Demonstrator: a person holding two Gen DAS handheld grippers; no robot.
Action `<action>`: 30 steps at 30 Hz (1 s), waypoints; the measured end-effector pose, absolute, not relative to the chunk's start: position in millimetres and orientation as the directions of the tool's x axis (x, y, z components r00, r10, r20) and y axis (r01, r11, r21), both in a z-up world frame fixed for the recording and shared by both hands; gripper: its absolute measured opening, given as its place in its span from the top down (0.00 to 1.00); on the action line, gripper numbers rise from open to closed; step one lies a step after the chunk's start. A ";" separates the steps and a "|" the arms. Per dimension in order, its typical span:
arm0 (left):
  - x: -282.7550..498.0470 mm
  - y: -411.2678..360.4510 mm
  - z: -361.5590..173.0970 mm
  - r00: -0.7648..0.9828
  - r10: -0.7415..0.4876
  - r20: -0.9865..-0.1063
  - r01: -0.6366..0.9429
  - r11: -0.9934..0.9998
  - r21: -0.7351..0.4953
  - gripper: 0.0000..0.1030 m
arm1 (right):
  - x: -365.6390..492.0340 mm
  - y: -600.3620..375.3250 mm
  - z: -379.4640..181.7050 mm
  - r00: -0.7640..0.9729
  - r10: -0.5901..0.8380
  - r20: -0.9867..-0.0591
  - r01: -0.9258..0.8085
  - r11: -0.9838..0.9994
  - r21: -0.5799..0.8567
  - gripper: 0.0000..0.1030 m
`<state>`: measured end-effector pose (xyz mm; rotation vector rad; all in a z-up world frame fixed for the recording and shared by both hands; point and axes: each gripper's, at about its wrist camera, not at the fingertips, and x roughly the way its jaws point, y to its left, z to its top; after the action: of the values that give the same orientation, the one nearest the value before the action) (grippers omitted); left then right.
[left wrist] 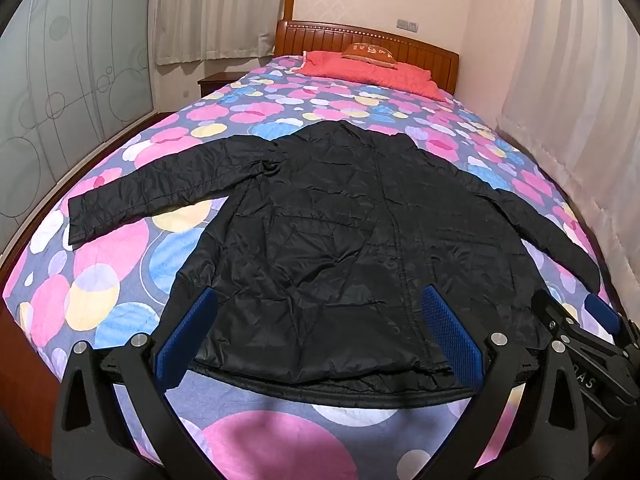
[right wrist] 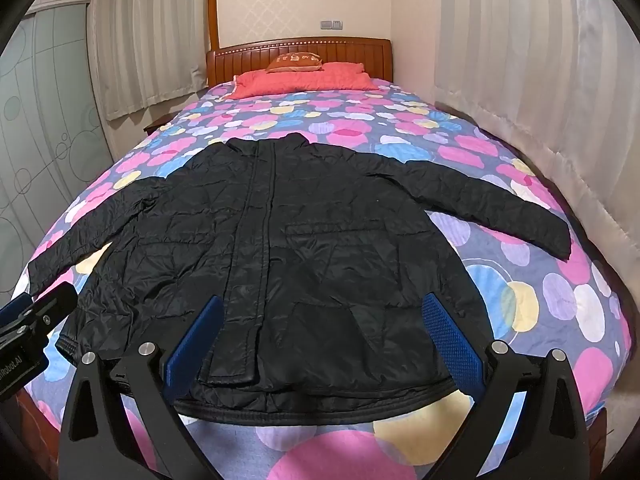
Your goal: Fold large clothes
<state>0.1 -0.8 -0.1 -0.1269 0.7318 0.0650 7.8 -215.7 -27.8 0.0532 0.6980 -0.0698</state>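
Two grippers, both with jaws spread wide and nothing between the blue pads: left gripper (left wrist: 320, 336) and right gripper (right wrist: 322, 340) hover side by side above the near edge of the bed (left wrist: 256, 432), tilted down toward it. Black quilted jacket (left wrist: 340, 248) lies flat, front up, on the circle-print bedspread (right wrist: 520, 304); collar toward the headboard (right wrist: 300, 54), hem (right wrist: 320, 406) nearest the grippers, running just inside the foot of the bed. Both sleeves are spread outward: left sleeve (left wrist: 152, 192) angled out with its cuff near the bed's left side, right sleeve (right wrist: 500, 204) likewise toward the curtain side. Front placket (right wrist: 252, 248) closed down the middle; one lower corner of it is turned up slightly at the hem. Judgement on handling: thin shiny shell over light padding, so probably light, soft and slippery; it should slide on the bedspread and puff back rather than hold a crease. A pinch through one layer may slip, so better to bite a doubled or seamed edge. Likely holds: cuff of each sleeve to bring sleeves across the chest, or hem corners for a lengthwise fold. No fold made yet. Red pillow (left wrist: 372, 72) at the head is well clear.
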 end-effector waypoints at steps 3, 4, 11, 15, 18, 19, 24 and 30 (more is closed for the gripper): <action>0.0 -0.9 0.1 0.742 0.015 -0.670 -0.104 0.990 -0.092 0.02 | 8.3 -215.5 -28.8 0.764 -0.046 -0.644 0.082 0.996 0.026 0.04; -0.3 -0.9 0.2 0.743 0.015 -0.669 -0.104 0.990 -0.093 0.02 | 8.4 -215.3 -29.0 0.764 -0.046 -0.644 0.082 0.996 0.027 0.04; -3.5 -1.7 -0.3 0.744 0.013 -0.668 -0.103 0.990 -0.096 0.02 | 9.0 -214.2 -30.7 0.763 -0.045 -0.645 0.081 0.996 0.026 0.04; 0.2 -0.9 -0.3 0.739 0.017 -0.674 -0.106 0.990 -0.091 0.02 | 9.9 -215.2 -30.8 0.762 -0.045 -0.646 0.082 0.996 0.028 0.04; -0.2 -1.3 -0.6 0.738 0.019 -0.674 -0.107 0.990 -0.088 0.02 | 11.7 -219.0 -28.7 0.762 -0.045 -0.647 0.083 0.996 0.028 0.04; 0.0 -1.2 -0.5 0.738 0.018 -0.675 -0.106 0.990 -0.090 0.02 | 9.9 -213.0 -31.7 0.761 -0.045 -0.647 0.083 0.996 0.028 0.04; 0.0 -1.2 -0.6 0.737 0.018 -0.676 -0.106 0.990 -0.089 0.02 | 9.9 -212.3 -34.3 0.761 -0.044 -0.647 0.082 0.996 0.028 0.04; 2.0 2.4 -9.2 0.735 0.016 -0.678 -0.105 0.990 -0.090 0.02 | 10.9 -212.7 -35.6 0.759 -0.044 -0.650 0.083 0.996 0.029 0.04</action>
<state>2.0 2.4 -9.2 -0.1248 0.7432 0.0666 10.9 -212.7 -35.6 0.0576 0.7057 -0.0697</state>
